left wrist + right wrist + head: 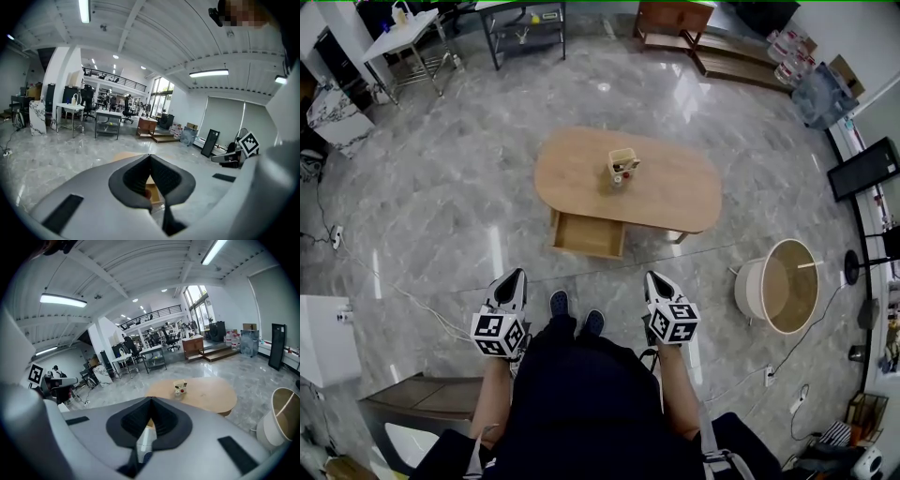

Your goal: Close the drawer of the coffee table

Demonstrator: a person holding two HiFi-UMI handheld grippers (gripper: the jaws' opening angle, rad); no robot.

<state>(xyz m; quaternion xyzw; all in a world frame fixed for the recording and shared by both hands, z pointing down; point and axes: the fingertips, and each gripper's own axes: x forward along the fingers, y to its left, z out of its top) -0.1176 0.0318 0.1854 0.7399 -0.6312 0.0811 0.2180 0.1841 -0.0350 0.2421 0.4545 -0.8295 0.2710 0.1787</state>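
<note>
An oval wooden coffee table stands in the middle of the marble floor. Its drawer is pulled out from the near side, toward me. On the tabletop sits a small wooden caddy. My left gripper and right gripper hang side by side short of the drawer, apart from it, both shut with nothing in them. In the right gripper view the table and caddy lie beyond the closed tips. The left gripper view shows the drawer's wood just past its own closed tips.
A round white side table stands right of the coffee table. A white unit and a grey bench are at my left. A cable runs over the floor. Metal shelves and a low wooden platform stand far back.
</note>
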